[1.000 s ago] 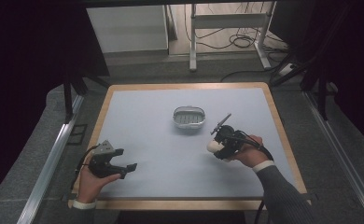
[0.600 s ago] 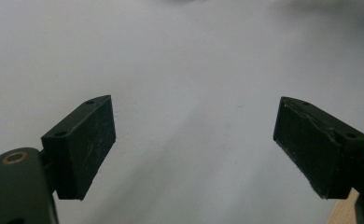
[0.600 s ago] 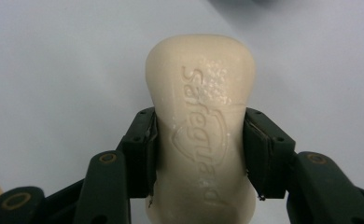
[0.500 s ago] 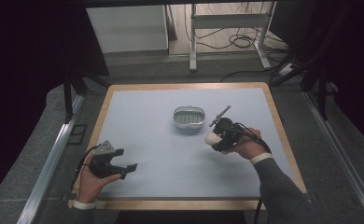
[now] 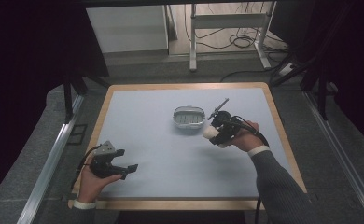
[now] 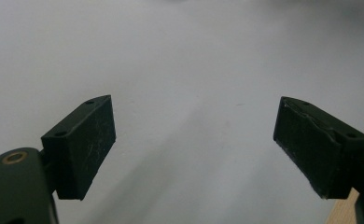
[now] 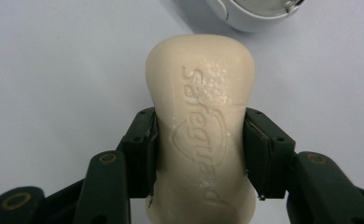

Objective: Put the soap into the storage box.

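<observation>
The left claw (image 5: 129, 168) rested low at the near left of the counter (image 5: 147, 121), its jaws spread wide with nothing between them, as the left gripper view showed above bare grey surface. Toward the middle stood a small oval soap dish (image 5: 188, 117) with a slatted insert. Just right of it, the right claw (image 7: 199, 154) was clenched on a cream soap bar (image 7: 201, 121), gripping it by its narrow waist, the stamped face up and its far end pointing at the dish's rim (image 7: 245, 18).

The step in hand appeared to be carrying the soap to the dish. The next move would likely call for a short advance over the rim, a lowering onto the slats, then a release.

Against the earlier frame, the right hand had drawn nearer the dish; the left claw lay where it had been.
</observation>
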Available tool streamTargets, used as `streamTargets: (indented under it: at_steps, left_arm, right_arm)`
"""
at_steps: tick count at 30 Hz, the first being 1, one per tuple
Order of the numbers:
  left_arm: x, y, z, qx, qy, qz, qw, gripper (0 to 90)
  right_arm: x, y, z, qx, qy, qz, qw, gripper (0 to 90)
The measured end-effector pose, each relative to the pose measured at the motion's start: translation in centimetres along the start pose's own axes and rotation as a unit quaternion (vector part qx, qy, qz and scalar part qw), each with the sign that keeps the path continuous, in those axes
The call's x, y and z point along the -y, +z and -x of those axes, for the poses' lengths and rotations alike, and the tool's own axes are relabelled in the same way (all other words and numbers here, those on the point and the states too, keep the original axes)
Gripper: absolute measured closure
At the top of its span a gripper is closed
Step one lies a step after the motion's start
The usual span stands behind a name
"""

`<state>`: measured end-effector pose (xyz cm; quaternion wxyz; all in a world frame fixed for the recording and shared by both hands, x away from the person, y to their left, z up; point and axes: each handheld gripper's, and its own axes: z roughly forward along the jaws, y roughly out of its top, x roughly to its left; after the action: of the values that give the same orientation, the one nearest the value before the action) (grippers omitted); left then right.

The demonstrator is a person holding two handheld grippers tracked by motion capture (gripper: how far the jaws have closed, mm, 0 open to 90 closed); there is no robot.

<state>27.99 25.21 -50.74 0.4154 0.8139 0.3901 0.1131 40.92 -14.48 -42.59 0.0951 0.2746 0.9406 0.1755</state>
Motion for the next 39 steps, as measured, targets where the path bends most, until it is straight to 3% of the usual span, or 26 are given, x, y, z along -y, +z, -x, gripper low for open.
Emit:
streamTargets:
  at_steps: [15,32,39]
  left_arm:
    - [0.0,0.0,0.0,0.001,0.003,-0.001,1.0,13.4]
    - [0.0,0.1,0.1,0.003,0.004,-0.005,1.0,13.4]
    - [0.0,0.2,0.1,0.004,0.003,-0.007,1.0,13.3]
  right_arm:
    - [-2.1,0.4,0.9,0.003,-0.002,0.006,1.0,49.1]
    - [-3.3,0.1,2.5,0.009,0.012,0.023,0.9996,49.2]
    - [-3.8,0.1,2.8,0.008,0.005,0.026,0.9996,49.1]
